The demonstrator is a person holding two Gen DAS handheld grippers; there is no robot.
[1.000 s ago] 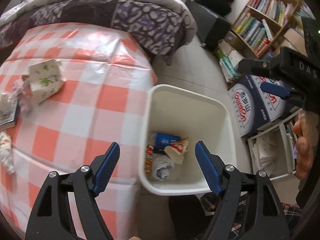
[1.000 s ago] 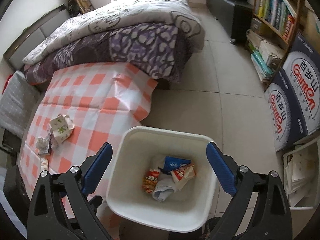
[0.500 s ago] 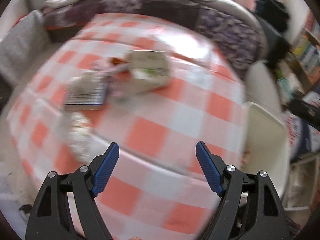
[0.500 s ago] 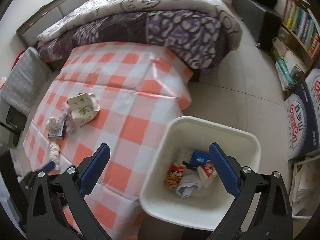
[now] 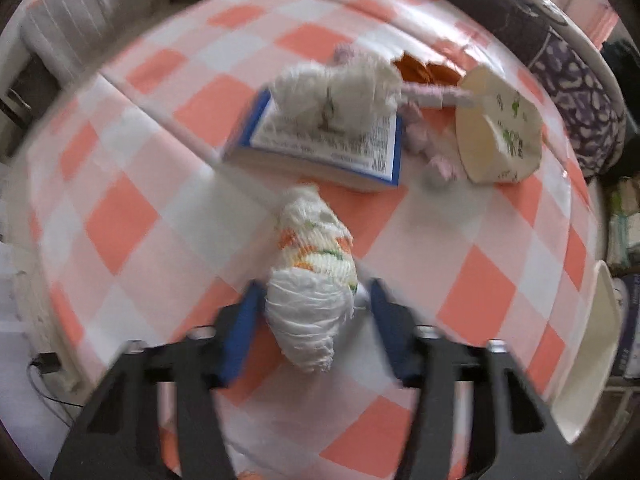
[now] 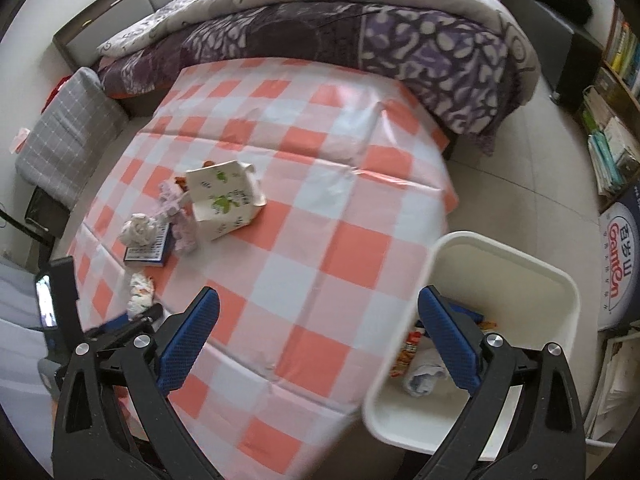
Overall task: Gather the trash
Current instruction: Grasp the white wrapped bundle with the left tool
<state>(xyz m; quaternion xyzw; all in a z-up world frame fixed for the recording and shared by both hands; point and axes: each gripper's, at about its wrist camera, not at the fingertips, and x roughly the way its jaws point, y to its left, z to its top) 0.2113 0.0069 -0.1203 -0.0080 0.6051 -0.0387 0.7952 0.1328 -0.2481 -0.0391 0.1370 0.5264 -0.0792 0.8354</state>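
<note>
A crumpled white wrapper with orange and green print (image 5: 310,280) lies on the checked tablecloth (image 5: 500,240). My left gripper (image 5: 312,304) is open, its blue fingers either side of the wrapper's near end. The wrapper also shows in the right wrist view (image 6: 140,294), with the left gripper (image 6: 132,318) at it. My right gripper (image 6: 318,340) is open and empty, above the table edge and the white bin (image 6: 560,280), which holds several pieces of trash (image 6: 420,368). Behind the wrapper lie a blue-edged booklet (image 5: 320,144) under a white paper wad (image 5: 340,88), pink paper (image 5: 432,96) and a cream carton (image 5: 500,132).
A bed with a purple patterned quilt (image 6: 360,32) stands behind the table. A grey cushion (image 6: 68,132) is at the left. Bookshelves (image 6: 612,100) and a printed box (image 6: 620,264) stand at the right. The bin's rim (image 5: 592,360) shows at the right of the left wrist view.
My left gripper has swung from over the bin to the left part of the table and dropped around the crumpled wrapper. My right gripper has shifted left, still open.
</note>
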